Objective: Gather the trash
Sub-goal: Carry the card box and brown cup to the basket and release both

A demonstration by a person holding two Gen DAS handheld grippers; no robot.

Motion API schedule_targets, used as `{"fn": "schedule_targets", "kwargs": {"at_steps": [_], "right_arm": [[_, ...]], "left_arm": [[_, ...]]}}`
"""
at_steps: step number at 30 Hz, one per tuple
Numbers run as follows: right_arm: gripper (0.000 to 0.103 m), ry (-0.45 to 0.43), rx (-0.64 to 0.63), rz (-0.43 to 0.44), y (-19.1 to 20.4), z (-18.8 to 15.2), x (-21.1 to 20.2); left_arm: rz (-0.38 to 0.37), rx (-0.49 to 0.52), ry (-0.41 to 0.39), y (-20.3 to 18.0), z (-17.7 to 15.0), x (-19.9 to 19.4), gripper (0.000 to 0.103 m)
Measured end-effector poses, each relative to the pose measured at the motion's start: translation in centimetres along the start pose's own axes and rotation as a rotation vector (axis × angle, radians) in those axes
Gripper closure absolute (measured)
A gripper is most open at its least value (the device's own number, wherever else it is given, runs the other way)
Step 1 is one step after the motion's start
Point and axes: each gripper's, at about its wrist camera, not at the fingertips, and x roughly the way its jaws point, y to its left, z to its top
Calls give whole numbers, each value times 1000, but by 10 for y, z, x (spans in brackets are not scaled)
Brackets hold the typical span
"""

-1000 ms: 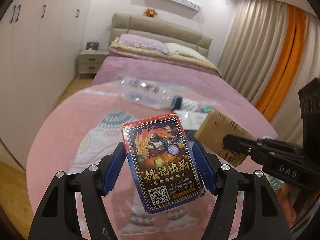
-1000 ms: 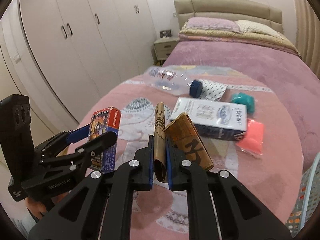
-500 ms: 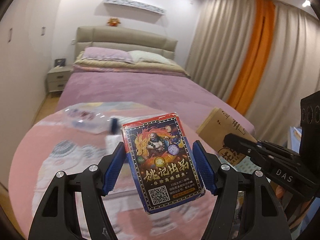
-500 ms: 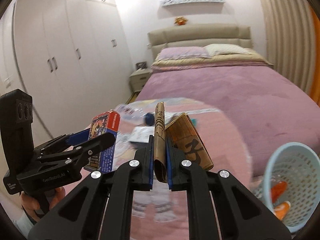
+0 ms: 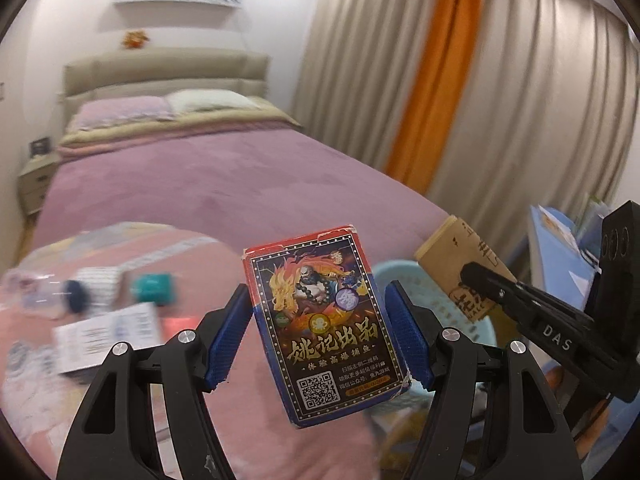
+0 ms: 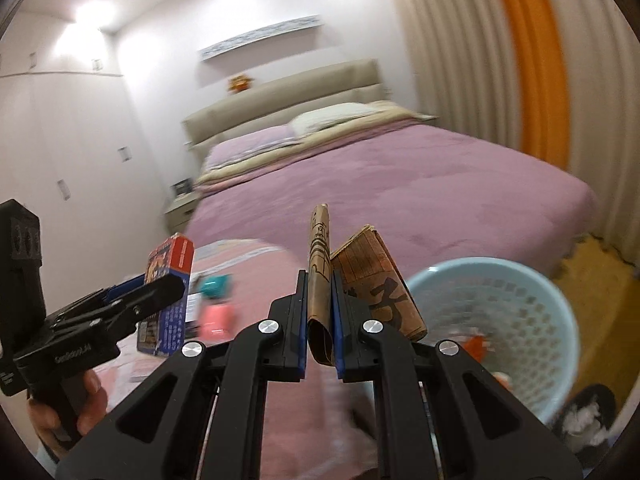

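Observation:
My left gripper [image 5: 317, 292] is shut on a red and blue card box [image 5: 320, 328], held upright with its picture side toward the camera. The same box [image 6: 176, 252] shows in the right wrist view, with a person's hand [image 6: 88, 400] on that gripper's handle. My right gripper [image 6: 320, 280] is shut on a brown paper wrapper [image 6: 320, 240] whose folded flap [image 6: 376, 264] sticks out to the right. A light blue plastic basket [image 6: 532, 280] stands on the floor at the bed's foot corner, below and right of both grippers. Orange scraps lie inside it.
On the pink blanket [image 5: 260, 380] to the left lie a white box [image 5: 108, 328], a teal lump [image 5: 154, 286], a pink packet [image 6: 216, 320] and a blurred clear bottle [image 5: 48, 292]. A blue desk [image 5: 560, 240] and curtains stand to the right. A dark object [image 6: 588, 416] lies beside the basket.
Both grippers have swung right, away from the litter on the pink blanket and toward the bed's foot corner. The blue basket has come into both views. Both grips are unchanged.

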Motion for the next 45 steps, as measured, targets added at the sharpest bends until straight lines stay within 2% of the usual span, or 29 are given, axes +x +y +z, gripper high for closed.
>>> {"fn": "schedule_targets", "kwargs": {"at_steps": [9, 17, 20, 22, 25, 27, 29, 35, 45], "right_arm": [[95, 75, 113, -142, -71, -9, 27], [95, 144, 203, -173, -107, -24, 50], [94, 173, 226, -158, -115, -28, 56], [92, 178, 237, -150, -120, -32, 57], [83, 172, 246, -151, -122, -34, 54], [67, 160, 248, -154, -121, -34, 50], [57, 141, 239, -164, -116, -34, 45], [57, 110, 200, -121, -99, -25, 36], [57, 49, 85, -7, -37, -10, 13]], "left_arm": [[-93, 78, 108, -47, -6, 77, 37], [-123, 95, 187, -58, -12, 121, 35], [-128, 89, 200, -59, -13, 126, 26], [-124, 97, 193, -59, -17, 122, 24], [-121, 119, 191, -60, -21, 116, 22], [-130, 113, 184, -61, -21, 111, 22], [-131, 112, 174, -61, -20, 106, 22], [-129, 119, 121, -57, -18, 78, 22], [-107, 74, 13, -35, -7, 19, 22]]}}
